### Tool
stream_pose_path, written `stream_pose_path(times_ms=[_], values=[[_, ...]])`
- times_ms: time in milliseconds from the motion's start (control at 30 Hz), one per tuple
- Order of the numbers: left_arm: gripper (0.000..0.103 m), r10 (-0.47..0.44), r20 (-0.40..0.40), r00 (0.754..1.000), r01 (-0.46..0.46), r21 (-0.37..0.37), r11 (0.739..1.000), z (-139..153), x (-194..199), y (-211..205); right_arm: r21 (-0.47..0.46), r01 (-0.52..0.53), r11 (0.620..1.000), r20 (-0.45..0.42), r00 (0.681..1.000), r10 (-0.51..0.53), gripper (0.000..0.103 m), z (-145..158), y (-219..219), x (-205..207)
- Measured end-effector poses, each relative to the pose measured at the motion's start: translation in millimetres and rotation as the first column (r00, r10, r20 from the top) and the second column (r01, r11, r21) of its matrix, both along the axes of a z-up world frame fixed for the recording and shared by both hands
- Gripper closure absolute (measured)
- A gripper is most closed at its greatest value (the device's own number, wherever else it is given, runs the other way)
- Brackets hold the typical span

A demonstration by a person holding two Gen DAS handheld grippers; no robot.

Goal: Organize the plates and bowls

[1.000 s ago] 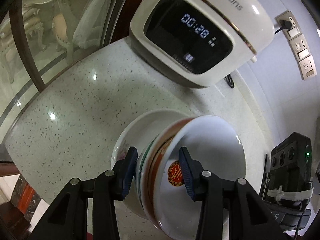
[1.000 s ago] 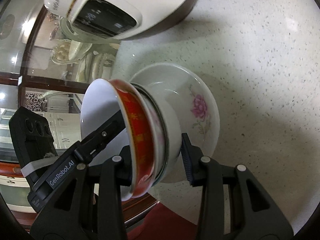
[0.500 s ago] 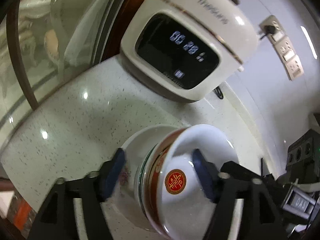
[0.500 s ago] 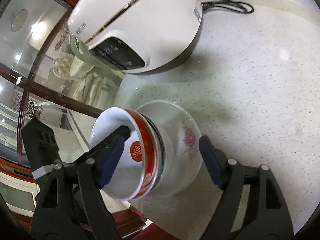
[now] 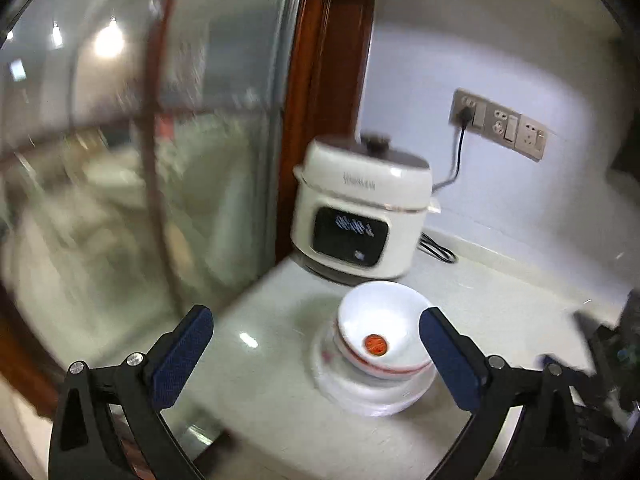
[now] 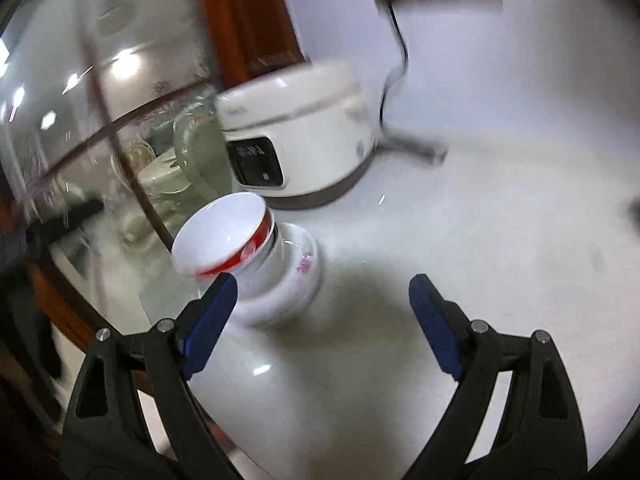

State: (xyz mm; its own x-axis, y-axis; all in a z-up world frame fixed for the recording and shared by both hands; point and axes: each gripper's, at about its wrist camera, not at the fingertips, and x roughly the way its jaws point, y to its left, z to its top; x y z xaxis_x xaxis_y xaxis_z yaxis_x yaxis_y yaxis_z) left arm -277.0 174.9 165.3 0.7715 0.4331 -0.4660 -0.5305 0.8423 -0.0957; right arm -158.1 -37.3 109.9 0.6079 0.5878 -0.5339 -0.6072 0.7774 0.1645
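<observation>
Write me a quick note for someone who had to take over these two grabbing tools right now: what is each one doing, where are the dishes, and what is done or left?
Left hand-held gripper: jaws opening, wide apart, holding nothing.
Right hand-held gripper: jaws opening, also holding nothing.
Dishes: the stack of bowls stands on the white counter in front of the rice cooker, near the counter's edge by the glass. The red-banded bowl sits on top, nested in the flowered bowl.
Done: the bowls are stacked and neither gripper touches them.
Left: no other loose plates or bowls show in these blurred views; look around before calling it finished.
</observation>
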Motion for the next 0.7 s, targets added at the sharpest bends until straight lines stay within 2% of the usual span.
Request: stream_pose_path(times_ms=[67,133,267,400,533,700], values=[[0.000,0.094,0.026,0.995,-0.096,0.089,0.991,0,-30,-29,-0.033,-0.007,0.999,0.068,0.998,0.009,0.012,1,-14,-32],[0.000,0.161,0.025,0.987,-0.163,0.078,0.984,-14,-51,-46,-0.071,-0.002,0.998,0.092,0.996,0.009,0.012,-4,-34,-70],[0.000,0.116,-0.084,0.990,-0.115,0.015,0.993,-58,-83,-80,-0.104,0.015,0.995,0.087,0.996,-0.006,0.012,-18,-67,-135],[0.000,0.084,-0.108,0.991,-0.085,-0.004,0.996,-86,-102,-105,-0.146,-0.019,0.989,0.112,0.993,0.036,0.012,-34,-85,-169],[0.000,0.074,-0.057,0.996,-0.073,0.006,0.997,-85,-117,-118,-0.149,-0.025,0.989,0.188,0.981,0.053,0.012,-27,-92,-182],[0.000,0.048,-0.033,0.998,-0.047,0.024,0.999,-80,-130,-128,-0.135,-0.058,0.989,0.226,0.970,0.088,0.011,-20,-85,-192]])
